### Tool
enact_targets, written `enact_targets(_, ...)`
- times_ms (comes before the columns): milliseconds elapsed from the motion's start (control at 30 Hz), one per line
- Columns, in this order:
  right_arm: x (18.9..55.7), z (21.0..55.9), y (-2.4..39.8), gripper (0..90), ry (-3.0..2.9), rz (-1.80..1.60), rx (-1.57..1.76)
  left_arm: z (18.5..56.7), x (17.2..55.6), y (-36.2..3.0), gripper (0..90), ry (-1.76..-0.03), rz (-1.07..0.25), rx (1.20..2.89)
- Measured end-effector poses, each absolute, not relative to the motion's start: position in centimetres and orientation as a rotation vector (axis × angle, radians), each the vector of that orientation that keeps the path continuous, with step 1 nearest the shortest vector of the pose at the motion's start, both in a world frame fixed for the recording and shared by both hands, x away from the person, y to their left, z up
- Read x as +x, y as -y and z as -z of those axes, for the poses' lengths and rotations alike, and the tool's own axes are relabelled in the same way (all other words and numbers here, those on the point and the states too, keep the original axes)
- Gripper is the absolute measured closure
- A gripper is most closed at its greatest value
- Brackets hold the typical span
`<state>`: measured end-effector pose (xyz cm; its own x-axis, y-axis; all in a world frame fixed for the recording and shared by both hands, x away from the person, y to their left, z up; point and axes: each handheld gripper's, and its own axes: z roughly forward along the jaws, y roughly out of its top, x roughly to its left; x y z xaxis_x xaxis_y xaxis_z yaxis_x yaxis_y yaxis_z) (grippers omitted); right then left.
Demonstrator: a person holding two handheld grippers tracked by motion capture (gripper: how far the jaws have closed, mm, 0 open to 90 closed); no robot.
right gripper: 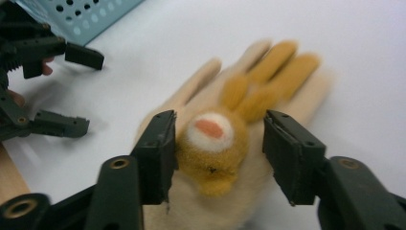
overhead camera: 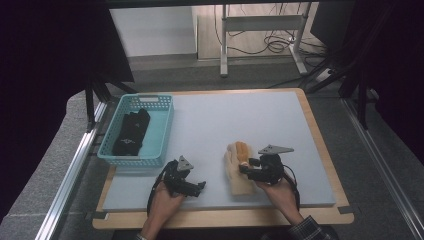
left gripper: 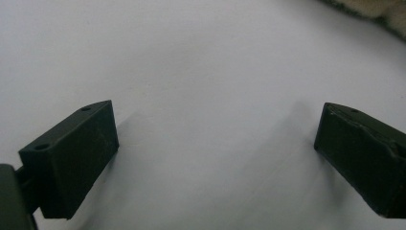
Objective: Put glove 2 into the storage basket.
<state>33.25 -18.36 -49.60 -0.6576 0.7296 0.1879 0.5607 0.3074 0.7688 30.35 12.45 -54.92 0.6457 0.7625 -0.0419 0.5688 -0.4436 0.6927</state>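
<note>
Cream glove [overhead camera: 237, 172] with an orange animal patch [right gripper: 218, 143], lying flat on the grey mat [overhead camera: 225, 120], near its front edge, fingers pointing away. Right gripper [overhead camera: 245, 169] directly over it, jaws spread to either side of the patch; left pad seemingly just brushing the fuzz, right pad clear of it, though hard to judge from this angle. Left gripper [overhead camera: 200, 187] resting low on the mat, just beside the glove's left, jaws wide apart, nothing between. Teal basket [overhead camera: 137, 131] with dark gloves [overhead camera: 131, 132] at the mat's left.

Glove [right gripper: 249, 96] fingertips (far end) blurred
</note>
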Motion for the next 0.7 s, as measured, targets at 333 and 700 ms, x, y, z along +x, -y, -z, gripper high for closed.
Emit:
enact_targets(333,34.3,48.9,22.0,59.4,-2.41,-1.234,1.112,54.9,30.4,-12.5,1.4,-1.028,-0.361,2.177)
enact_targets(700,33.1,51.4,22.8,88.1,-2.521,-1.153,1.049,54.9,30.3,-12.5,1.4,-1.029,-0.362,2.176)
